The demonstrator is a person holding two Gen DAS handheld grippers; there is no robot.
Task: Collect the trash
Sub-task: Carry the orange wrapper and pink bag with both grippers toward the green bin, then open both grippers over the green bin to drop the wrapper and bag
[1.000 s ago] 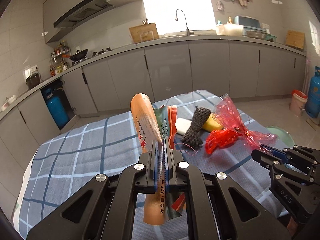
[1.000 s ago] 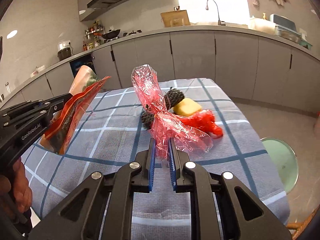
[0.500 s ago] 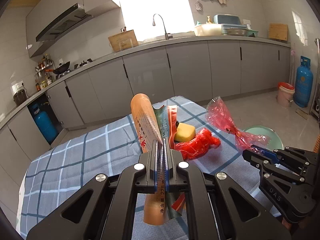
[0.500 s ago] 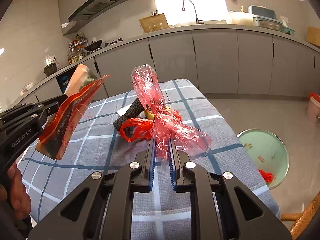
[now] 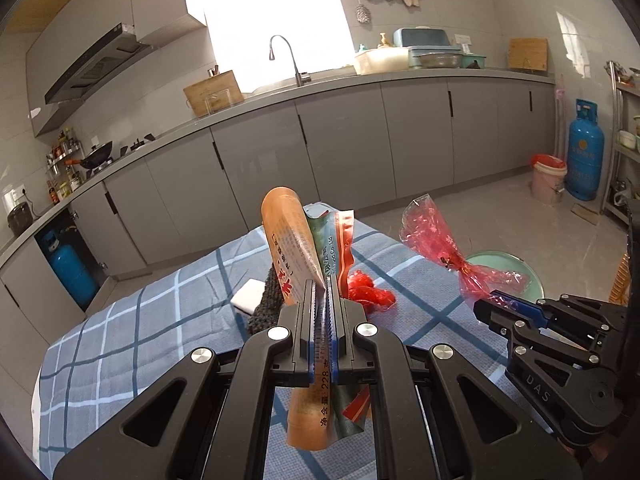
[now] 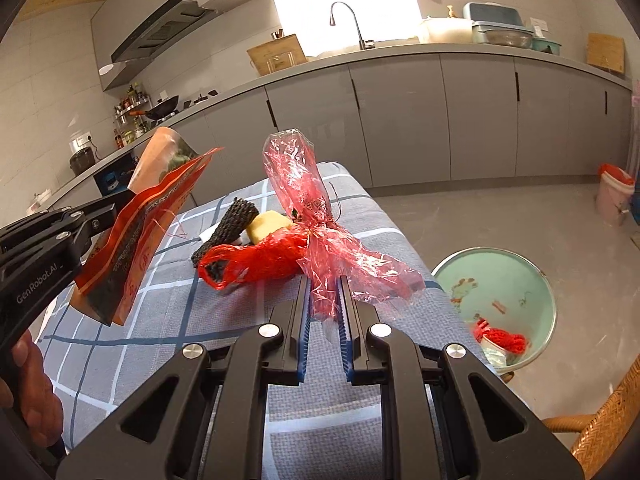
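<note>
My left gripper (image 5: 320,292) is shut on an orange snack packet (image 5: 298,256) and holds it upright above the table; it also shows in the right wrist view (image 6: 136,236). My right gripper (image 6: 323,300) is shut on a crinkled red cellophane wrapper (image 6: 308,200), seen from the left wrist view too (image 5: 436,244). On the blue checked tablecloth (image 6: 160,320) lie a red net bag (image 6: 260,260), a black mesh sleeve (image 6: 228,224), a yellow sponge (image 6: 268,222) and a white piece (image 5: 248,300). A mint green basin (image 6: 496,292) on the floor to the right holds red trash.
Grey kitchen cabinets and a counter with a sink run along the back wall. A blue gas cylinder (image 5: 584,152) and a pink bucket (image 5: 548,178) stand at the far right. A wicker chair (image 6: 600,428) is beside the basin, right of the table edge.
Both grippers have swung right with their trash held. The green basin on the floor has come into fuller view. The items on the table have not moved.
</note>
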